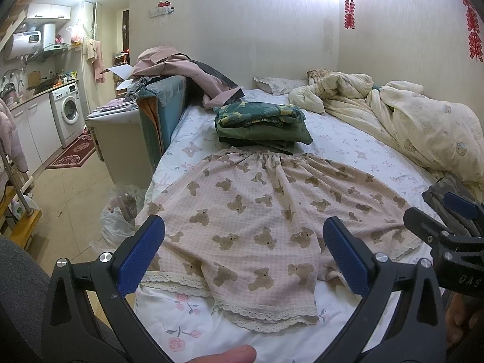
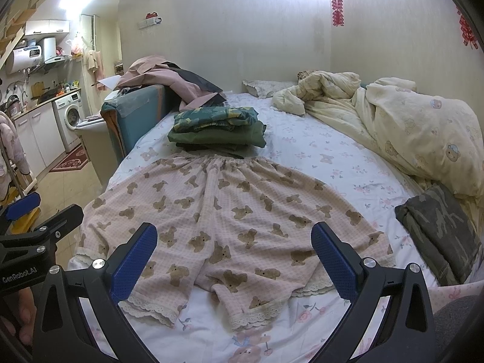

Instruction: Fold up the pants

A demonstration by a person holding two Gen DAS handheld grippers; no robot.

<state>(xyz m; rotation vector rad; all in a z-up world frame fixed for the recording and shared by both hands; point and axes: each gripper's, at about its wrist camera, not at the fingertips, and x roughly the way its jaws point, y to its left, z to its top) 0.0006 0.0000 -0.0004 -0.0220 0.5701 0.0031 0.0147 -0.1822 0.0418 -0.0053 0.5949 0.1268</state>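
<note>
Pants (image 1: 257, 211): flat on bed (image 1: 348, 142). Both hand-held grippers, left (image 1: 243, 257) and right (image 2: 234, 257), spread apart, empty. Risk: pinching bedsheet with hem.

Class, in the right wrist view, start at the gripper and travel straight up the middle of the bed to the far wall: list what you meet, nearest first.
Right gripper → bear-print pants laid flat → stack of folded green clothes → pillow by the wall.

A small one-room home: a bed (image 1: 348, 139) with rumpled quilt (image 1: 423, 127) on the right, kitchen counter (image 1: 36, 90) and washing machine (image 1: 68, 112) far left.
</note>
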